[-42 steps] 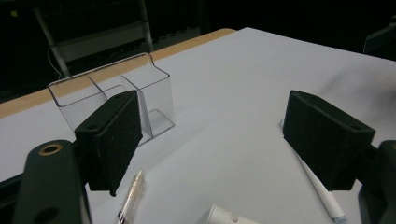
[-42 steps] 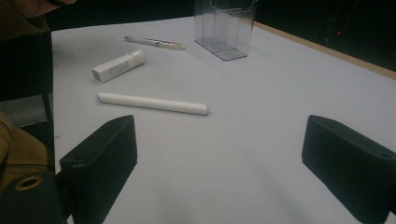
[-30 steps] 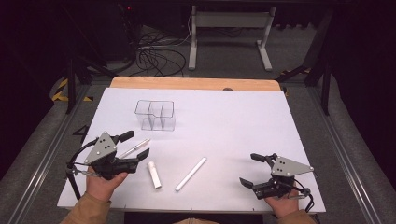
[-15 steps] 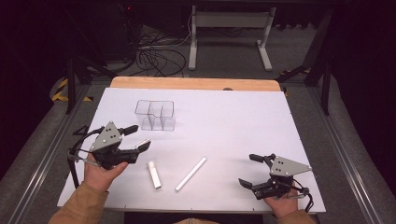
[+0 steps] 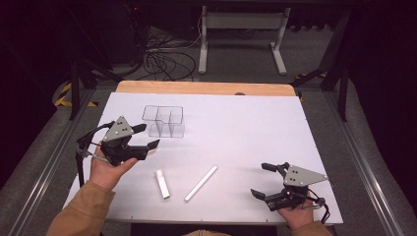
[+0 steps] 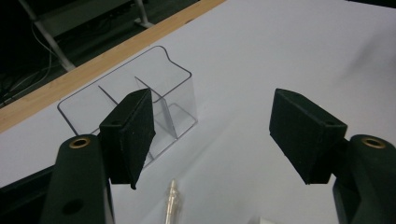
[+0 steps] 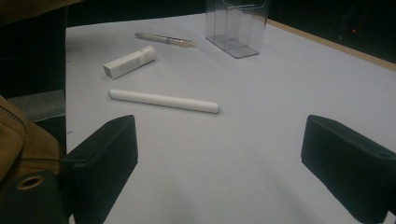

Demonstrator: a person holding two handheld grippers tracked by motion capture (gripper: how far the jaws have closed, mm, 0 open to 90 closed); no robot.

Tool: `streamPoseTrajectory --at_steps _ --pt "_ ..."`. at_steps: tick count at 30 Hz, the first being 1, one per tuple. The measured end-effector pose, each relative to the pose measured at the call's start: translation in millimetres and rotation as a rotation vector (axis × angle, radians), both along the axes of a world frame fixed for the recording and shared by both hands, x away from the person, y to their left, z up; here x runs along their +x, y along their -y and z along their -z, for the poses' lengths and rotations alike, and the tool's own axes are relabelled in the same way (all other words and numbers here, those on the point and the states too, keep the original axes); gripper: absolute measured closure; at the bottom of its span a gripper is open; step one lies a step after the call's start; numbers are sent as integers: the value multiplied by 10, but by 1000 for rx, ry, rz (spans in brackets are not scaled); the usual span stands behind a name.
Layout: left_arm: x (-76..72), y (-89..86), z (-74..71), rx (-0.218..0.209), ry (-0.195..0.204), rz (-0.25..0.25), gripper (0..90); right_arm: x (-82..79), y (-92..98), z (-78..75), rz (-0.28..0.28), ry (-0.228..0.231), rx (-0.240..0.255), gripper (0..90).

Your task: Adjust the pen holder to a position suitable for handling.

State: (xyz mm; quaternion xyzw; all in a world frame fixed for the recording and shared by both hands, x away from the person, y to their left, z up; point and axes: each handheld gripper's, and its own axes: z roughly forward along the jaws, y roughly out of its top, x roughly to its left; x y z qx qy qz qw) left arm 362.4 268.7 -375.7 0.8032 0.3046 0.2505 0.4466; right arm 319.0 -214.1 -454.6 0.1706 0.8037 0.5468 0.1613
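Observation:
My left gripper (image 5: 147, 137) hovers just left of a clear plastic organizer (image 5: 164, 120) with several compartments. Its jaws stand open and have just been closing a little, with nothing between them. In the left gripper view the gripper (image 6: 219, 133) looks past the organizer (image 6: 135, 100), and a silver pen (image 6: 172, 205) lies on the table below. A short white tube (image 5: 162, 183) and a long white marker (image 5: 201, 183) lie on the white table (image 5: 246, 123). My right gripper (image 5: 261, 180) rests open near the front right, facing the marker (image 7: 163, 101), the tube (image 7: 129, 61) and the pen (image 7: 164, 38).
A wooden strip (image 5: 206, 88) runs along the table's far edge. Beyond it are a desk frame (image 5: 241, 34) and cables (image 5: 167, 59) on the floor. Metal rails (image 5: 366, 162) flank the table. A tan sleeve (image 5: 83, 211) enters from the bottom left.
My left gripper has lifted and moved away from the front edge toward the organizer, and now covers the silver pen in the high view. The right gripper has stayed put.

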Motion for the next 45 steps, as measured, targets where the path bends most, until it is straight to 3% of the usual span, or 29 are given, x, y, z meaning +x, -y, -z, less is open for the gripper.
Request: streamPoseTrajectory --at_steps 6,18,25,32,40,45 --pt "102 29 -22 62 4 -19 294 6 -9 6 -4 -6 -1 113" --pt "282 37 -32 96 -6 -35 317 11 -22 10 -10 -8 -3 113" --pt "391 25 -63 136 -10 4 367 9 -37 14 -15 -9 -4 114" --pt "572 16 -91 178 -56 34 396 11 -42 18 -17 -10 -11 114" --pt "799 13 -94 219 -160 49 453 9 -44 18 -23 -9 -11 114" --pt "878 32 -66 295 -139 26 430 10 -46 19 -26 -10 -12 114"
